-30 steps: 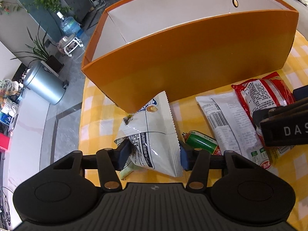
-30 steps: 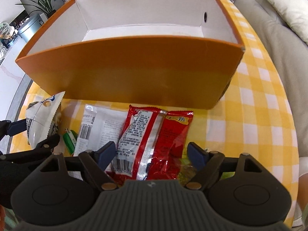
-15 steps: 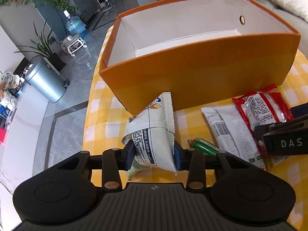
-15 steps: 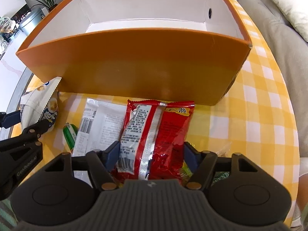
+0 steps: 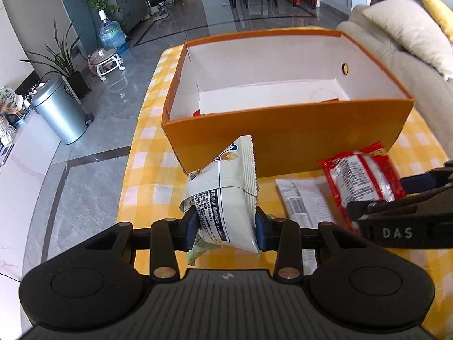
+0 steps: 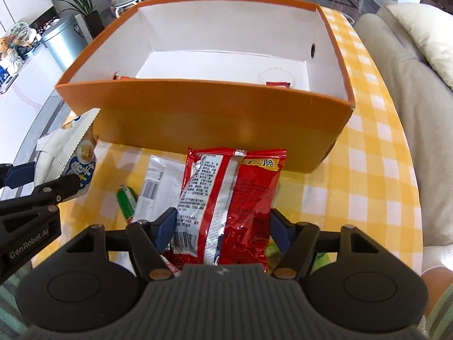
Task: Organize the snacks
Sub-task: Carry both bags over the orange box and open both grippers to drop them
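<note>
1. While both packets hang clear of the yellow-checked surface (image 6: pixel 365 170), the left gripper (image 5: pixel 225 228) has its fingers clenched on the white snack bag (image 5: pixel 226 198).
2. Right gripper (image 6: pixel 223 226) fingers grasp the red snack bag (image 6: pixel 226 195), just before the orange box (image 6: pixel 215 119).

a glossy white foil packet (image 5: pixel 223 198) sits crinkled between the left gripper's (image 5: pixel 225 228) matt black plastic arms; ahead of it, a smooth cardboard box (image 5: pixel 283 138), matt orange outside, white within. the right gripper (image 6: pixel 222 228) pinches a shiny red wrapper (image 6: pixel 237 198) over checked yellow cloth (image 6: pixel 376 170).
</note>
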